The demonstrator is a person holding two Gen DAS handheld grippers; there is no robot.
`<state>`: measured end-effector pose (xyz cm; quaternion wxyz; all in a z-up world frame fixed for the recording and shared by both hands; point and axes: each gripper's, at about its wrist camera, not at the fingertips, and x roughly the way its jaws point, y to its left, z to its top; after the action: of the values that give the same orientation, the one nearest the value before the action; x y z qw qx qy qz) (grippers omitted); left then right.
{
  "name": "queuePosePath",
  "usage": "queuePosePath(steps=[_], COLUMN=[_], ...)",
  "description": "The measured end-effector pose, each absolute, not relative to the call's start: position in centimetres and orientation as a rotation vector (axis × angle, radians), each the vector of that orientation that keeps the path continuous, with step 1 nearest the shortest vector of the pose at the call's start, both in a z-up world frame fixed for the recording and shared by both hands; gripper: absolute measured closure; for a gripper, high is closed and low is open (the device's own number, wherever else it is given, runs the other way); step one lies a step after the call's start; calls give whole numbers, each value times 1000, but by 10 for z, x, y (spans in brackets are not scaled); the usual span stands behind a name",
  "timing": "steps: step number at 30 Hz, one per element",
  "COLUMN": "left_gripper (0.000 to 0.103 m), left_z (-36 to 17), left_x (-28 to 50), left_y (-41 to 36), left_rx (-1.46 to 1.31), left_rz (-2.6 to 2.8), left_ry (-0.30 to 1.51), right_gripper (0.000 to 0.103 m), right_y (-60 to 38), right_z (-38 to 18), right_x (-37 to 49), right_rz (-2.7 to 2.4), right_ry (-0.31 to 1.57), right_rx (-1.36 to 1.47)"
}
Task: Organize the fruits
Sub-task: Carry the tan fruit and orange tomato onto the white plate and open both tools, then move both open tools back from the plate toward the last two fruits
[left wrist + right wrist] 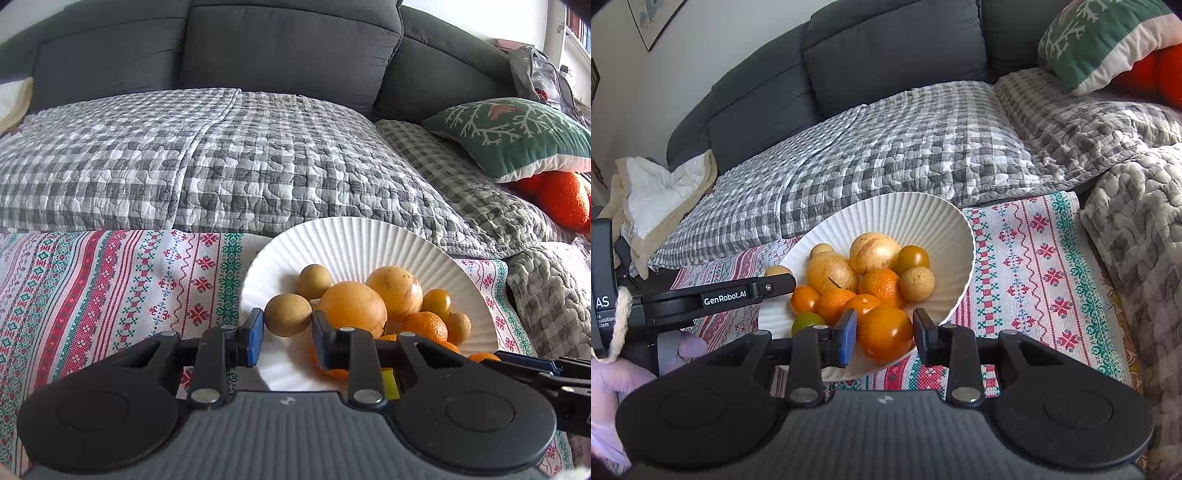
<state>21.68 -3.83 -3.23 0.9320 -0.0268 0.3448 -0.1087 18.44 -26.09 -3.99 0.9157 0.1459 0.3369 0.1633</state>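
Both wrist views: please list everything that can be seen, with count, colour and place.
Bowl: one, white, on the cloth.
Fruits: about twelve, orange, yellow, tan, one green; in the bowl.
Cloth: one, white with red-green pattern, under the bowl.
Quilts: two, grey-white checked, on the sofa.
Sofa: one, dark grey, behind.
Cushion: one, green-white, far right.
Left gripper: black, jaws shut on a tan fruit.
Right gripper: black, jaws shut on an orange fruit.
Gloved hand: one, lilac, by the left gripper.

left hand-held gripper (287, 338): black, blue pads | right hand-held gripper (884, 334): black, blue pad | lavender glove (613, 384)
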Motion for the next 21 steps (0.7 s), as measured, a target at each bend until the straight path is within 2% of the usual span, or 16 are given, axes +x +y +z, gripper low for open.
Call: queuePosePath(steps=[5,6,9,21], left_gripper=[78,75,62,41], left_z=[-32,-32,-29,-21], left_x=[217,216,211,169], left_y=[-39,-38,-36,-6], left_rx=[-55,-54,-60,-58], left_rz=[-231,-230,-226,-190], left_ry=[705,703,695,699], right_gripper=[69,63,57,39], right_y=[-260,-261,-265,-270], right_z=[-38,-37,-32,-15], right_x=[184,184,183,170], right_rz=[327,323,319,284], right_ry=[683,680,662,619], right_rx=[296,298,303,311])
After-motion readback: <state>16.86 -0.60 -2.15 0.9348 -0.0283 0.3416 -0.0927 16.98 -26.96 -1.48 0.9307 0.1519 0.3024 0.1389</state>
